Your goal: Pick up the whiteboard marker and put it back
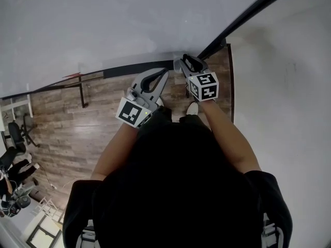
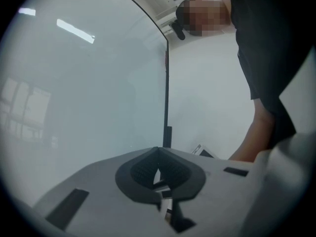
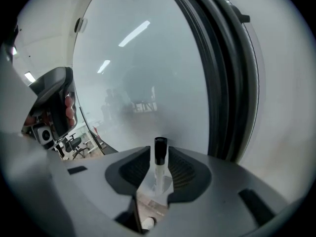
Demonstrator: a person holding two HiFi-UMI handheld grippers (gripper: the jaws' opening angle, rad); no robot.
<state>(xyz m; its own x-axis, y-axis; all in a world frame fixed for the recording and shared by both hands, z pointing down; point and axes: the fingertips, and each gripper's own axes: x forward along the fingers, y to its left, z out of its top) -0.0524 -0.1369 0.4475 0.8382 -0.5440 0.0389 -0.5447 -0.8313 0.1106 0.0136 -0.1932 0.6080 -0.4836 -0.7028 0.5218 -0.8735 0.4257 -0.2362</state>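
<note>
only the right gripper view shows the whiteboard marker [image 3: 158, 176]: it stands upright between the jaws of the right gripper [image 3: 159, 154], black cap on top and white barrel below. the jaws are released. the ribbed pads sit just beside the cap, with a sliver of gap showing on its left. what the marker's lower end rests on cannot be made out. in the head view the right gripper's body covers the marker.

the left gripper view shows the left gripper [image 2: 158, 154] clenched, its pad tips meeting with nothing between them. a bare forearm [image 2: 256, 132] shows at the right of that view.

from above, both grippers reach to the lower edge of the whiteboard [image 1: 103, 25], beside its black frame [image 1: 243, 19]. that frame runs as a thick dark band past the right gripper's jaws. wood-plank floor [image 1: 67, 123] lies below, with an office chair [image 1: 18, 133] well off to the left.

the board is glossy and pale and mirrors strip lights. the gripper shells are smooth grey plastic with dark grooved pads, and each carries a cube [image 1: 202, 86] with square black-and-white markers.
</note>
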